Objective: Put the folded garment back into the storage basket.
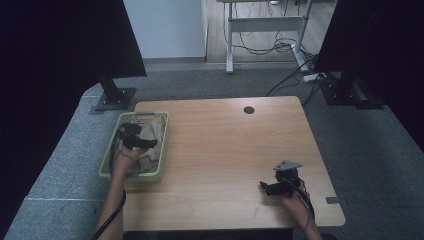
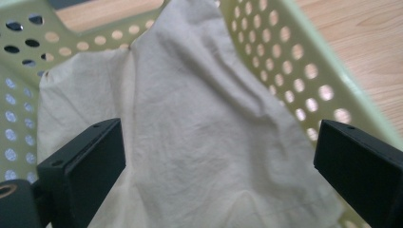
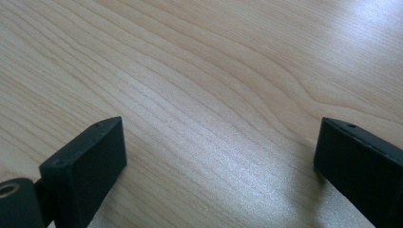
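Over the pale green basket (image 1: 162, 145) at the surface's (image 1: 225, 145) left edge, we hold the left hand-held gripper (image 1: 134, 137), jaws spread wide and empty, just above the cream cloth (image 2: 190, 123) crumpled inside. We judge the cloth light, limp and easy to bunch; a raised fold near its middle looks the surest place to pinch, away from the perforated basket wall. Well right of the basket, the right hand-held gripper (image 1: 267, 187) rests wide open, holding nothing.
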Action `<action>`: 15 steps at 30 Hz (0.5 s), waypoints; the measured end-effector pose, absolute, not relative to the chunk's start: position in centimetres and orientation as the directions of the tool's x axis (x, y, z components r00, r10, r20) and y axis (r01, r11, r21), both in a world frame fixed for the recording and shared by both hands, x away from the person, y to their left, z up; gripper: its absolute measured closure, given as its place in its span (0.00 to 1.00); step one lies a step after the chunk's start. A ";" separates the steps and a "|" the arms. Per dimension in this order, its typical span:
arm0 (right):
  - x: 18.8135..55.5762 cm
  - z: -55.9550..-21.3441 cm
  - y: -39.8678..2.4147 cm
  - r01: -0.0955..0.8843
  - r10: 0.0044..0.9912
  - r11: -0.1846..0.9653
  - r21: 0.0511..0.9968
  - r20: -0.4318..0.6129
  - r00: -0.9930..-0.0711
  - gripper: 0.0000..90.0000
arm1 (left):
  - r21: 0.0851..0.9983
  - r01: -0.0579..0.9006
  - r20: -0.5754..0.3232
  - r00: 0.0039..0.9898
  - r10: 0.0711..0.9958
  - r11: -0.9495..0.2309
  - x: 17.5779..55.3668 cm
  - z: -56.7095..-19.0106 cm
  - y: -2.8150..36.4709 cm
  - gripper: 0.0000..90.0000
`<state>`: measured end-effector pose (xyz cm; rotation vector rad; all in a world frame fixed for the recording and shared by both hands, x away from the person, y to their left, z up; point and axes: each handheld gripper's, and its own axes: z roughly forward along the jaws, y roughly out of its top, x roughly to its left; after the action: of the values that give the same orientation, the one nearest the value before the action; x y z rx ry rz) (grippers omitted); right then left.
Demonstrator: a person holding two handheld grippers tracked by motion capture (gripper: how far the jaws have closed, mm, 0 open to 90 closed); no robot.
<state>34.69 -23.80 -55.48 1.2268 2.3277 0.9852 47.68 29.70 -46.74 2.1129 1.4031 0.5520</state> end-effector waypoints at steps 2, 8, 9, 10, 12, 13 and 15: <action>34.7 -55.5 -23.8 0.589 0.818 0.390 0.707 0.028 -0.574 0.04 | 0.640 0.702 0.035 0.380 0.924 -0.313 47.5 -46.4 29.4 0.04; 34.7 -55.5 -23.8 0.590 0.818 0.390 0.707 0.028 -0.575 0.03 | 0.659 0.681 0.033 0.399 0.917 -0.320 47.0 -45.5 28.5 0.03; 34.7 -55.5 -23.8 0.590 0.818 0.390 0.707 0.028 -0.575 0.03 | 0.659 0.681 0.033 0.399 0.917 -0.320 47.0 -45.5 28.5 0.03; 34.7 -55.5 -23.8 0.590 0.818 0.390 0.707 0.028 -0.575 0.03 | 0.666 0.672 0.032 0.408 0.913 -0.324 46.9 -45.1 28.1 0.03; 34.7 -55.5 -23.8 0.590 0.818 0.391 0.707 0.028 -0.575 0.03 | 0.671 0.666 0.033 0.412 0.911 -0.326 46.8 -44.9 27.8 0.03; 34.7 -55.5 -23.8 0.590 0.817 0.391 0.707 0.028 -0.575 0.03 | 0.677 0.657 0.033 0.423 0.906 -0.332 46.6 -44.6 27.3 0.03; 34.7 -55.5 -23.8 0.590 0.817 0.391 0.707 0.028 -0.576 0.03 | 0.683 0.646 0.038 0.432 0.901 -0.339 46.4 -44.3 26.9 0.03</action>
<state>34.67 -23.78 -55.48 1.2259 2.3299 0.9845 46.43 26.90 -44.30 2.0971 1.2975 0.5593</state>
